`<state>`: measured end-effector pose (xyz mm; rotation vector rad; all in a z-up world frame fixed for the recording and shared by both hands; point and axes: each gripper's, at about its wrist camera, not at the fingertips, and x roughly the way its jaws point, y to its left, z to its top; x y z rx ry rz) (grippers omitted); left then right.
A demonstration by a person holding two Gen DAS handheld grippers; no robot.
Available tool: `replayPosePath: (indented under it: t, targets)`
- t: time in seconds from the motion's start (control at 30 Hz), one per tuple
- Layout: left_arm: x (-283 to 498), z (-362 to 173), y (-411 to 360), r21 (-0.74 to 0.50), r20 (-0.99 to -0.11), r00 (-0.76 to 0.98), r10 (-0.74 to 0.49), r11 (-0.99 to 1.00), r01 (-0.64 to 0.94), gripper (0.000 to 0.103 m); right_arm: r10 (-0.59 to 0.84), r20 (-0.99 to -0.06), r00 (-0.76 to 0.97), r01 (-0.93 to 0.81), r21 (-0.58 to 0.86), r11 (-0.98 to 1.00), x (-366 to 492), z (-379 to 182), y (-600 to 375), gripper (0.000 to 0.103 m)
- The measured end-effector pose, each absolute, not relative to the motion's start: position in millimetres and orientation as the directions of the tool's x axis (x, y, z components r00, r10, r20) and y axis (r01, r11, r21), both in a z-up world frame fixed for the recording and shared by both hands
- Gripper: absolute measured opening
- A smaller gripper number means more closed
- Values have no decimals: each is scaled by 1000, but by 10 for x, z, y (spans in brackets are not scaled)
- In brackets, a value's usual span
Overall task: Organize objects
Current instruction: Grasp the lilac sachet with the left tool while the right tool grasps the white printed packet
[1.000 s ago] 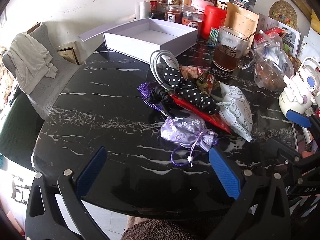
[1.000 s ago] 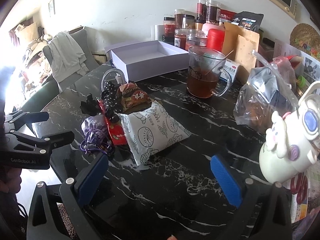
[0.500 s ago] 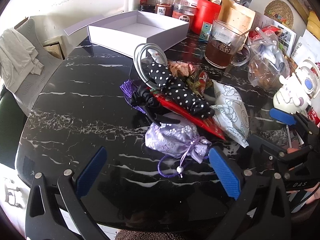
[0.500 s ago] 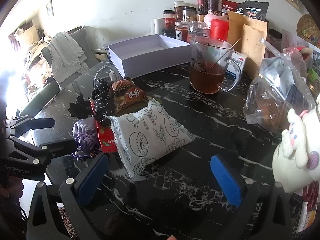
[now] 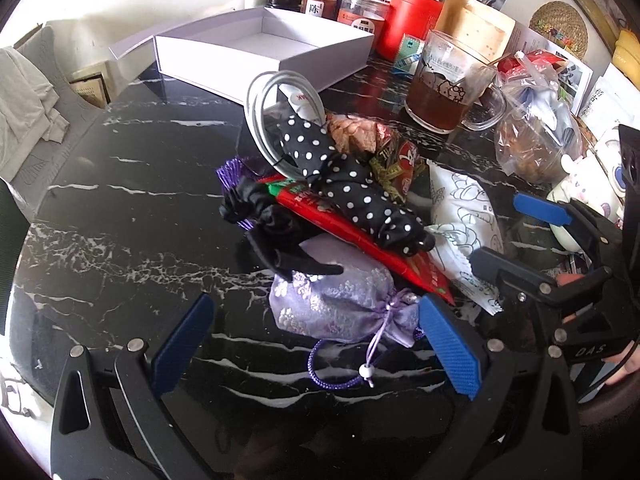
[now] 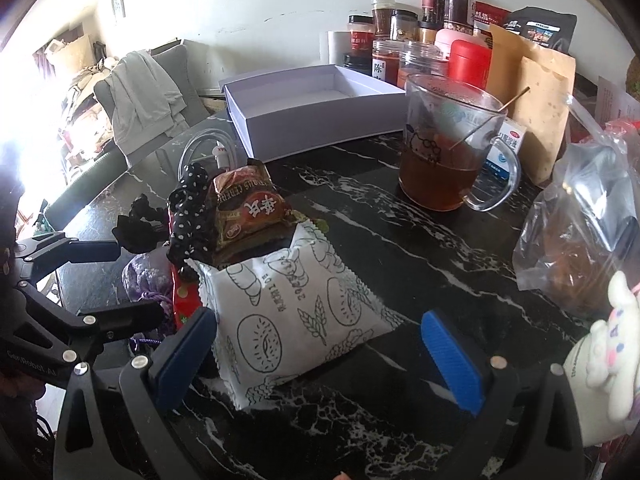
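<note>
A heap of small things lies on the black marble table. My left gripper stands open, its blue pads on either side of a lilac drawstring pouch. Behind the pouch are a black scrunchie, a red packet, a polka-dot cloth and a coiled white cable. My right gripper is open too, around the near end of a white printed snack bag. A brown snack packet rests behind that bag. An open white box sits at the back.
A glass mug of tea stands right of the box. Jars and a red canister line the wall. A clear plastic bag and a white plush-decorated bottle crowd the right edge. A grey chair with clothes stands beyond the table.
Both grippers have moved forward toward the heap. The left one now straddles the lilac pouch, and the right one has reached the white snack bag. Both stayed open.
</note>
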<state>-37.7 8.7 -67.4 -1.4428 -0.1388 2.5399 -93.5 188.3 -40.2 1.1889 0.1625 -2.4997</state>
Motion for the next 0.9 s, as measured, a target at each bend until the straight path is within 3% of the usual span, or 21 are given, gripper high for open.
replayPosePath:
  t: [0.33, 0.43, 0.5, 0.6, 0.9]
  targets:
    - [-507, -802, 103, -203, -833, -492, 252, -967, -152, 101, -327, -782, -531, 409, 101, -907, -1144, -510, 1853, 102]
    - [-497, -796, 130, -205, -820, -505, 268, -962, -178, 92, -360, -779, -514, 415, 141, -899, -1147, -520, 1892, 98]
    - [-478, -773, 152, -216, -811, -512, 284, -958, -190, 85, -376, -773, -510, 425, 154, -892, -1126, -506, 1901, 89]
    - [-424, -750, 159, -238, -793, -520, 317, -947, -214, 61, -385, -764, -518, 433, 154, -888, -1093, -483, 1900, 77]
    - [-286, -704, 55, -274, -780, -521, 347, -937, -214, 55, -373, -762, -529, 425, 142, -894, -931, -449, 1927, 70]
